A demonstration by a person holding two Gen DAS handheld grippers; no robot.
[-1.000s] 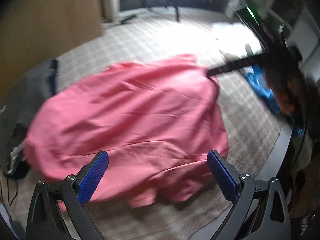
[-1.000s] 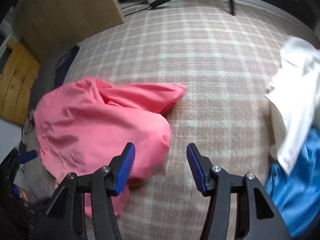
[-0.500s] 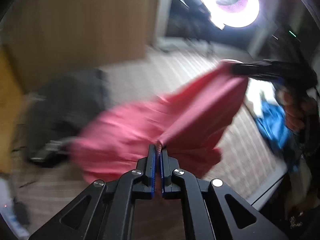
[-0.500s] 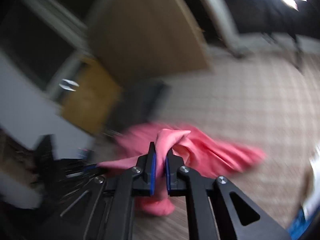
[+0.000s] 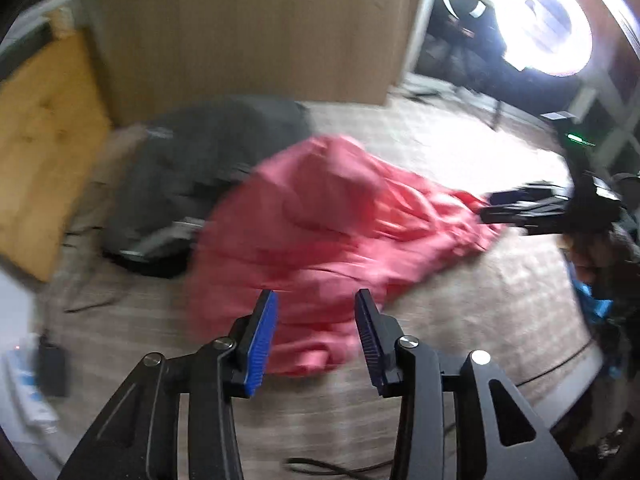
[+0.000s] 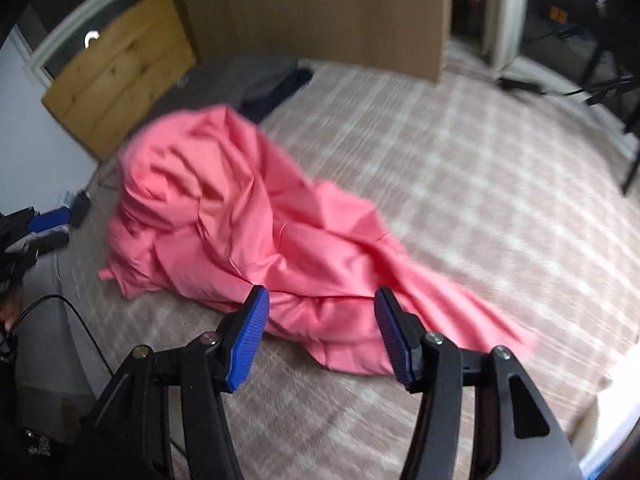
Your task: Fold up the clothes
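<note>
A pink garment (image 5: 332, 232) lies crumpled in a long heap on the checked bed cover (image 5: 500, 300). My left gripper (image 5: 316, 336) hovers over its near end, jaws opening, with no cloth between the blue pads. In the right wrist view the same pink garment (image 6: 240, 224) stretches from far left to near right. My right gripper (image 6: 322, 330) hangs above its near edge, jaws opening, nothing pinched. The right gripper (image 5: 520, 206) also shows at the far right of the left wrist view, just off the garment's tip. The left gripper (image 6: 36, 224) appears at the left edge of the right wrist view.
A dark grey garment (image 5: 208, 168) lies beyond the pink one, near a wooden headboard (image 5: 44, 152). A tall board (image 6: 320, 8) stands behind. A bright ring light (image 5: 548, 20) glares at the upper right. Blue cloth (image 5: 592, 304) sits at the right edge; a cable (image 6: 72, 316) runs at left.
Half a second ago both grippers were shut on pink cloth and held it up. Now both have let go, their jaws stand apart, and the garment lies dropped in a heap.
</note>
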